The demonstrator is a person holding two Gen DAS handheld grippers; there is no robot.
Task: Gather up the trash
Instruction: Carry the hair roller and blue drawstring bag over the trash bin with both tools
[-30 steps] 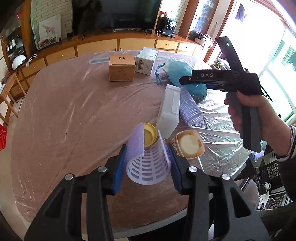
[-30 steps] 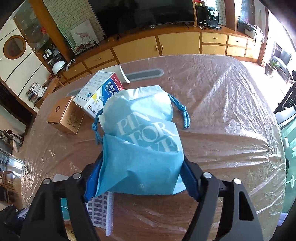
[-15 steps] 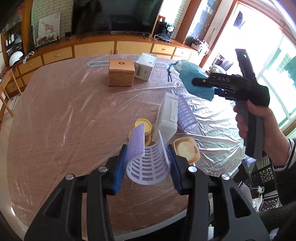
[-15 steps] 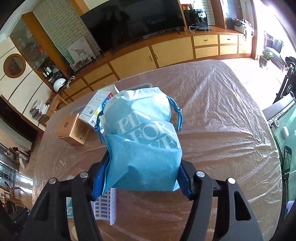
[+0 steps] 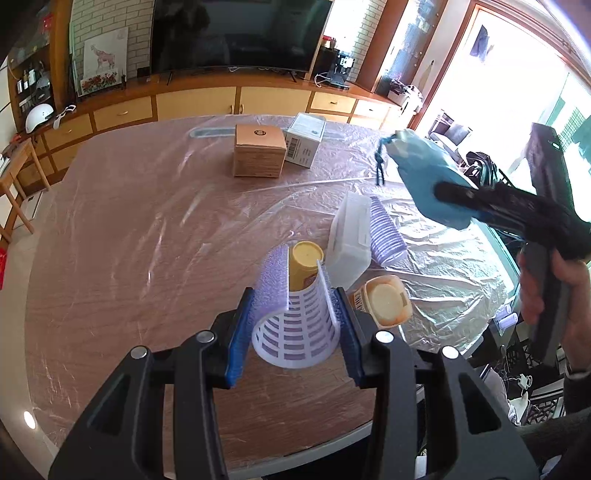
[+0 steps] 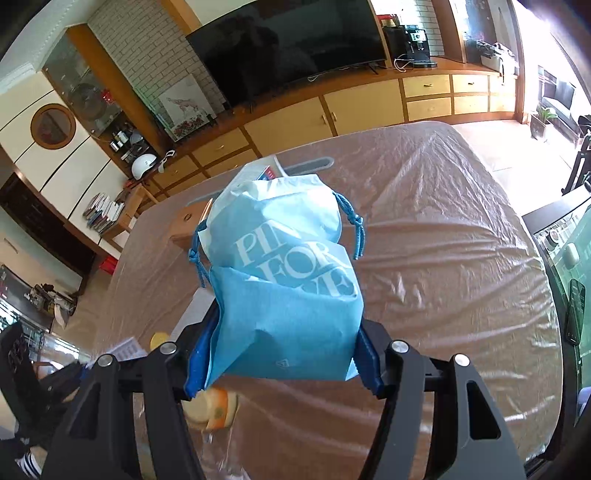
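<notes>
My left gripper is shut on a white and purple slotted plastic sleeve and holds it above the table's near edge. My right gripper is shut on a blue drawstring bag with white lettering and holds it up over the table; the bag also shows in the left wrist view. On the plastic-covered table lie two yellow-lidded cups, a white plastic box and a purple ribbed stack.
A brown cardboard box and a white carton stand at the table's far side. Low cabinets and a TV run along the wall behind. A window and furniture are on the right.
My right gripper has lifted the blue bag off the table and raised it higher. My left gripper with the sleeve has risen a little and drawn back.
</notes>
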